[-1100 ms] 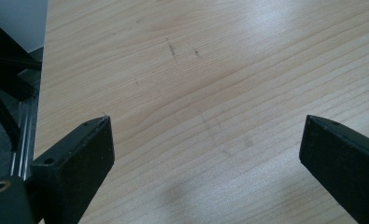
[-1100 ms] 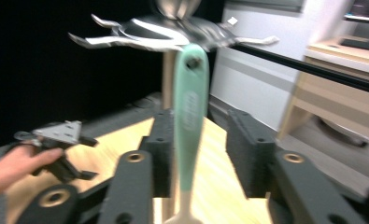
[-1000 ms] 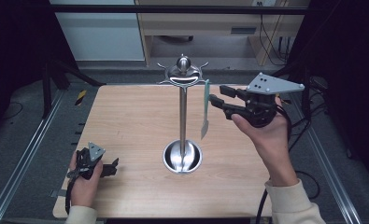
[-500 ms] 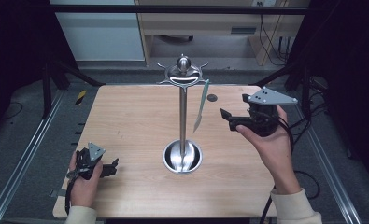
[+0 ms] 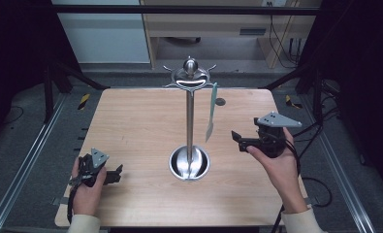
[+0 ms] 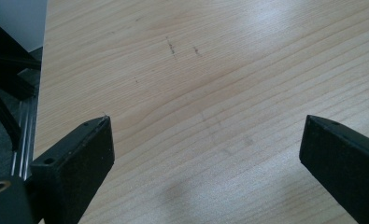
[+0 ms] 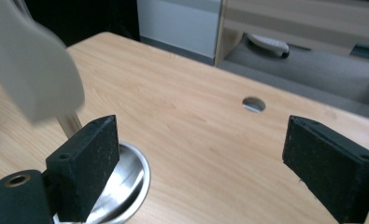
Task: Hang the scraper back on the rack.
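Work in hand: a pale utensil, looks like a spatula (image 5: pixel 210 112), hangs from a hook on the crown of the steel utensil stand (image 5: pixel 189 121), which sits near the table's (image 5: pixel 131 126) centre, a bit toward the near edge. The spatula dangles on the stand's right side, blade down, apart from the post, not touching the round base.

Right gripper (image 5: pixel 236 137) is held above the table between stand and right edge, jaws wide apart w/ nothing between them, pointing left at the spatula. Left gripper (image 5: pixel 117 174) sits low by the near-left corner, jaws also wide open & empty, well apart from the stand.

Judgement: the hang looks done, release stage. To do it well: draw the right gripper off sideways toward the right edge, jaws kept open, w/o clipping the blade, so it doesn't swing off the hook. Let it settle before anything else.

Views: high view gives hook, crown & the full hang. Right gripper view shows the blade (image 7: pixel 32 70) close & blurred at upper left, base rim (image 7: pixel 131 182) just behind its left jaw, plus a cable hole (image 7: pixel 254 104) near the far edge. Left gripper view: bare wood grain, table's left edge.
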A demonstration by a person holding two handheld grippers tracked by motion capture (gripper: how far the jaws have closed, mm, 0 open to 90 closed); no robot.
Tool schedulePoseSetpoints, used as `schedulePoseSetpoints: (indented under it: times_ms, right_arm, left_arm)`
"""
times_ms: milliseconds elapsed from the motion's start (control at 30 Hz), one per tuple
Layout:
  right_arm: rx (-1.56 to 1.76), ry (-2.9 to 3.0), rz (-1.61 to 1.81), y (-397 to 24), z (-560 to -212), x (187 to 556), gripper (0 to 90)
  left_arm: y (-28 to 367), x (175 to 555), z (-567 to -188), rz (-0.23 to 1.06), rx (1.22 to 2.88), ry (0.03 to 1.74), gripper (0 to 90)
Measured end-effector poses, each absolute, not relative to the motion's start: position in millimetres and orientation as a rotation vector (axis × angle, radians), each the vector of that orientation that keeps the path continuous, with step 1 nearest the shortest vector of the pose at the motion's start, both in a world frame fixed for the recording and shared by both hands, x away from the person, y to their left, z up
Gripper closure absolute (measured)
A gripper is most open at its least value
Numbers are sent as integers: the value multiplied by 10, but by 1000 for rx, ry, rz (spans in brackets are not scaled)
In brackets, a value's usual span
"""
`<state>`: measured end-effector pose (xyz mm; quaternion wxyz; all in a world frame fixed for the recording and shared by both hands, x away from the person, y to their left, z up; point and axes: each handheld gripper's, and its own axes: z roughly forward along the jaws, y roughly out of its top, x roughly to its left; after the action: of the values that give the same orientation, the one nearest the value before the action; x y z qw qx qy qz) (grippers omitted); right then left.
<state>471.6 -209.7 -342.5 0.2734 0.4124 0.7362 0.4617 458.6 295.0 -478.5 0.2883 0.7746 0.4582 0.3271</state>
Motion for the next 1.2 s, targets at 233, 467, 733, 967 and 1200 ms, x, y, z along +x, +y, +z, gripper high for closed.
schedulePoseSetpoints:
  times_ms: [233,467,733,967,1200]
  right_arm:
    - [1177,1994,1225,-2207,-3684,4725,88]
    - [1218,1990,1198,-2306,-3875,4737,87]
    - [1254,1997,1160,-2355,-4058,4762,79]
    - [1260,2002,1139,-2385,-4162,4774,73]
    - [1257,2023,1114,-2420,-4296,4782,72]
  left_arm:
    - [2943,4590,-4789,874,2073,1222,30]
    - [2946,4588,-4786,874,2069,1223,30]
    - [2943,4588,-4783,876,2069,1220,30]
    - [2931,4590,-4787,872,2073,1214,30]
    - [2932,4589,-4784,870,2074,1213,30]
